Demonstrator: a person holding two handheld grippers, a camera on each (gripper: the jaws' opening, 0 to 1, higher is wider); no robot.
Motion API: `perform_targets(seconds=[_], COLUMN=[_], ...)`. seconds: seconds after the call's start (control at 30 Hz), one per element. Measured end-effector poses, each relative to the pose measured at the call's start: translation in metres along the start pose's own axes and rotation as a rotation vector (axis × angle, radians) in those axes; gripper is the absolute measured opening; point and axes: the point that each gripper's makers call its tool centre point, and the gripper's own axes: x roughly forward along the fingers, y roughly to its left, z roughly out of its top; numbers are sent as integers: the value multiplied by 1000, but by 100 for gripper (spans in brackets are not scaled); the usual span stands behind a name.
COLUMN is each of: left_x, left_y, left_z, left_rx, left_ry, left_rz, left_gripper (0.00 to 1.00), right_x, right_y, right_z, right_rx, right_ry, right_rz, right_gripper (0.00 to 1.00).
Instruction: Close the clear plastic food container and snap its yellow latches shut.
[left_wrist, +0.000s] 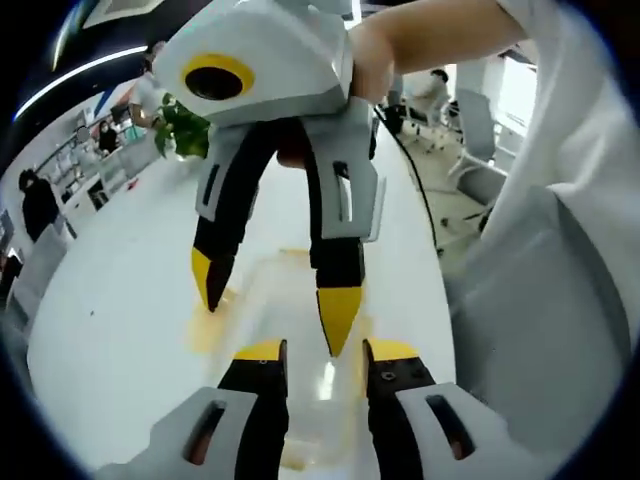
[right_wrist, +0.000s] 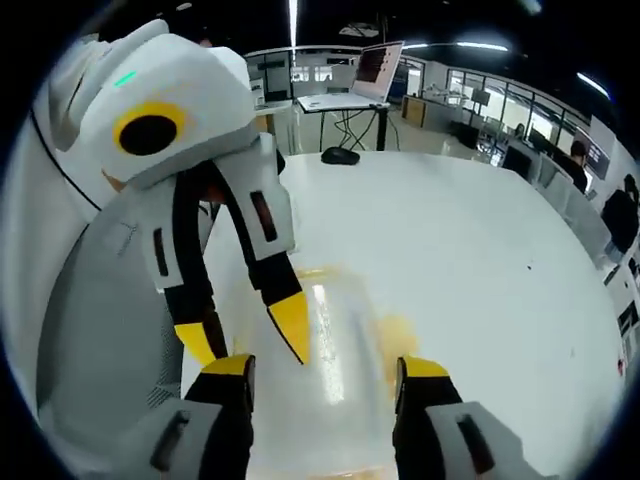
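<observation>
The clear plastic food container is seen lying on the white table, lid down, its yellow latches dimly visible at the sides. The left gripper is held partly open over the lid; the right gripper is spread wider. Contact with the lid cannot be judged; nothing appears clamped.

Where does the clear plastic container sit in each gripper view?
Left gripper view: container low centre, between the left gripper and the right gripper entering from above.
Right gripper view: container low centre, between the right gripper's jaws.
Shared landmark: the white table.
</observation>
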Motion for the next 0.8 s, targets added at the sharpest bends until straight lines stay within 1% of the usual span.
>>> perform_targets(seconds=[0.1, 0.17, 0.27, 0.33, 0.37, 0.43, 0.5, 0.57, 0.67, 0.8], left_x=[-1, -1, 0, 1, 2, 4, 5, 6, 8, 10], left_y=[1, 1, 2, 1, 1, 1, 0, 1, 1, -2], left_z=[-1, -2, -3, -4, -3, -4, -4, -4, -3, -9], left_rx=[6, 10, 23, 35, 28, 39, 42, 57, 75, 124], left_ry=[7, 13, 20, 26, 23, 28, 29, 31, 30, 59], left_rz=[8, 8, 15, 15, 11, 16, 12, 13, 12, 9], left_gripper=[33, 33, 34, 34, 34, 34, 35, 36, 38, 38], right_x=[1, 2, 3, 4, 5, 8, 9, 11, 12, 11], right_y=[0, 0, -1, 0, 3, 1, 3, 0, 0, -2], right_z=[-1, -1, -1, -1, -2, -3, -5, -8, -11, -7], right_rx=[8, -17, -13, 7, 21, 7, 20, 14, 0, -46], right_ry=[12, 17, 33, 34, 41, 54, 65, 83, 112, 128], right_rz=[29, 57, 85, 109, 139, 142, 168, 164, 169, 158], right_gripper=[62, 66, 67, 68, 69, 70, 71, 70, 71, 69])
